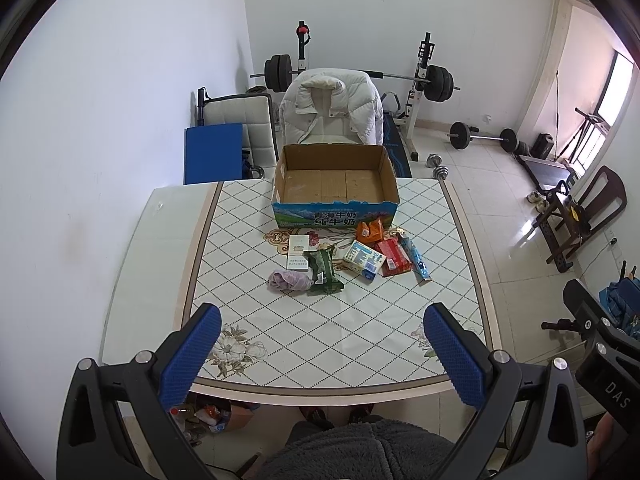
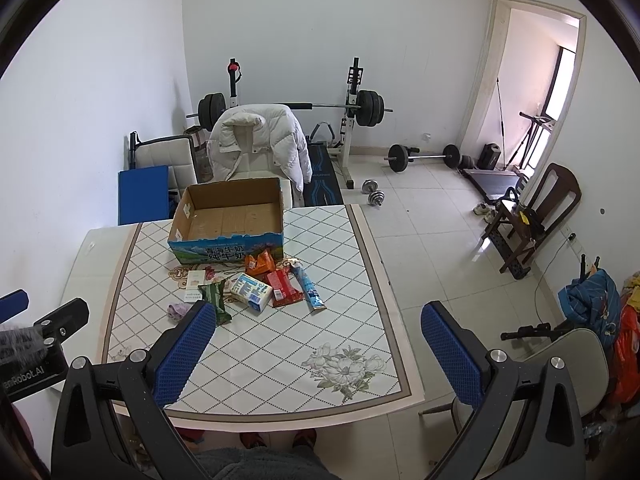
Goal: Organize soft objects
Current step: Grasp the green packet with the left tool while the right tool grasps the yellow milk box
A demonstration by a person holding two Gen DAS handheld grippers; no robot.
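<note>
An open cardboard box (image 1: 336, 184) (image 2: 230, 216) stands empty at the table's far side. In front of it lie a purple cloth (image 1: 289, 280) (image 2: 179, 309), a green packet (image 1: 323, 271) (image 2: 216, 298), a white card box (image 1: 298, 253), a blue-white carton (image 1: 363, 259) (image 2: 252, 290), an orange packet (image 1: 370, 231) (image 2: 260, 263), a red packet (image 1: 394, 257) (image 2: 285, 288) and a blue tube (image 1: 416, 258) (image 2: 309, 290). My left gripper (image 1: 324, 352) is open and empty, high above the table's near edge. My right gripper (image 2: 320, 350) is open and empty, to the right of it.
The table (image 1: 304, 344) has a diamond-pattern cloth. A chair with a white jacket (image 1: 330, 106) stands behind the box. A barbell rack (image 1: 420, 80), dumbbells (image 2: 372, 192) and wooden chairs (image 2: 532, 216) stand on the tiled floor to the right. A padded chair (image 2: 560, 364) is near right.
</note>
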